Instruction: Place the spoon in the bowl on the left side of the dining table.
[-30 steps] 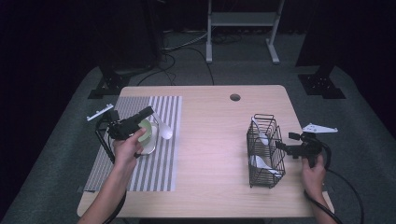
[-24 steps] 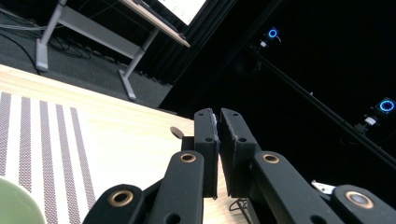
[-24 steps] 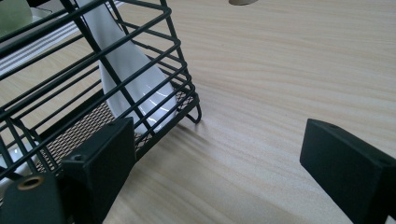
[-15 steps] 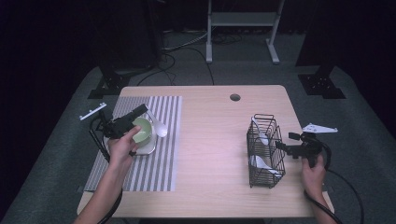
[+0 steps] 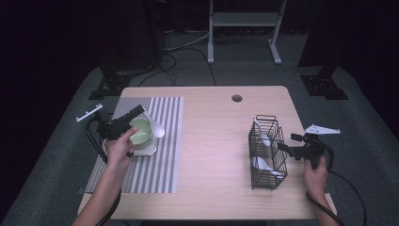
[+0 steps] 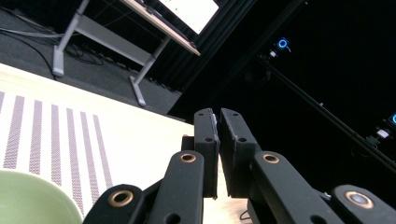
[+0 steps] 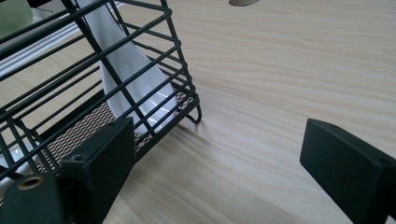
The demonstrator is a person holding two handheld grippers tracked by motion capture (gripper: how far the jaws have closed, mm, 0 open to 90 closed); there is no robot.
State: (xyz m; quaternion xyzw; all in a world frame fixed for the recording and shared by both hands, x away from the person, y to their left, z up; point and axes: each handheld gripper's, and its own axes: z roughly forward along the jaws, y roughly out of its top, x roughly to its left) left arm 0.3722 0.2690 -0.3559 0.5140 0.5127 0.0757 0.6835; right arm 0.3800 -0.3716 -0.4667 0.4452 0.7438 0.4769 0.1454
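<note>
A pale green bowl (image 5: 140,133) sits on a white tray (image 5: 143,150) on the striped mat (image 5: 160,165). A white spoon (image 5: 158,129) lies against the bowl's right side. My left gripper (image 5: 140,110) hangs over the bowl, tilted up and to the right. Its jaws are shut with nothing showing between them (image 6: 219,117), and the bowl's rim (image 6: 28,200) sits low at the left. My right gripper (image 5: 288,143) rests at the right side of the black wire basket (image 5: 267,151), jaws wide open (image 7: 217,140). The basket (image 7: 93,70) holds white spoons (image 7: 135,79).
A round cable hole (image 5: 236,98) is in the table's far edge. Bare wood lies between the mat and the basket. Cables trail from both grippers off the table's near edge. A metal stand (image 5: 242,28) is on the floor behind the table.
My left hand and gripper have shifted a little to the left and farther back over the bowl. The right gripper and the basket have stayed put.
</note>
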